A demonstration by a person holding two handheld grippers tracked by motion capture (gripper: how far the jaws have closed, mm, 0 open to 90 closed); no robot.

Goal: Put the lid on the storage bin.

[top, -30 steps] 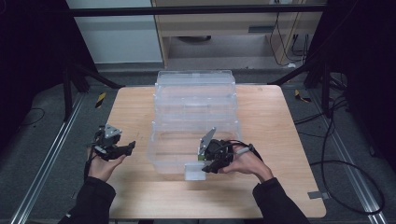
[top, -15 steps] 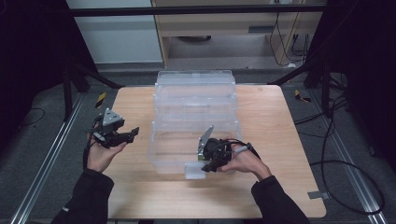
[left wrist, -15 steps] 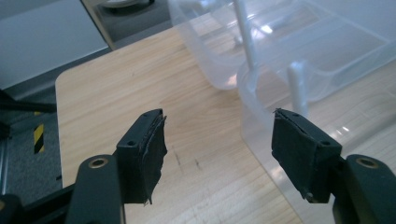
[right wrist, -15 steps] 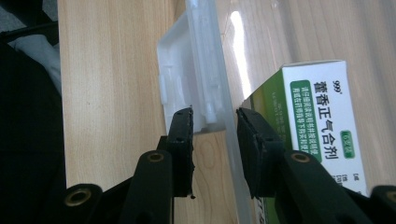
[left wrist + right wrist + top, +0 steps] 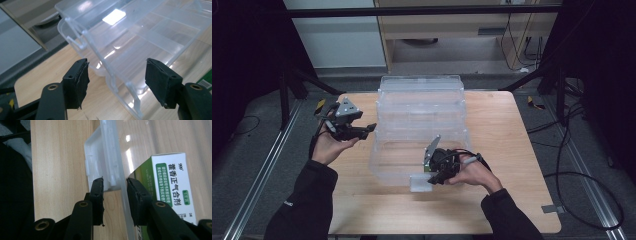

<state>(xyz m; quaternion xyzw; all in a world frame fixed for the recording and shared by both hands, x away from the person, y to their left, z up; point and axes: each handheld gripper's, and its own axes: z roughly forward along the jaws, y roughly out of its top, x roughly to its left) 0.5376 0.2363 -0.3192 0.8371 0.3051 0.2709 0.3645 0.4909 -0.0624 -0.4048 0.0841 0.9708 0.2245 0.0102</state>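
Risen since a second ago: left claw [image 5: 371, 128], now up off the table [image 5: 512, 150] at the left edge and nearer the box [image 5: 422, 100]. Jaws spread wide, nothing between the pads. Seen along that claw [image 5: 117, 82]: the clear box's [image 5: 140, 32] rim and corner just beyond the tips, not touched; dividers visible through the plastic; a strip of a green carton [image 5: 205, 81] at the far right.

At mid-table, the clear compartment box, long axis running away from the person, near end close to the front edge. White latch tab [image 5: 419, 182] sticking out from the near wall.

Right of centre, right claw [image 5: 434, 179] held in place at that near wall, hand [image 5: 472, 172] behind it on the table. Jaws just been closing, now partly closed. Seen along that claw [image 5: 115, 192]: the thin clear wall [image 5: 124, 202] and the latch [image 5: 100, 162] standing in the gap between the pads; whether the pads press on the plastic cannot be told. Behind the wall, inside the box, a white-and-green carton [image 5: 172, 187] with printed characters.
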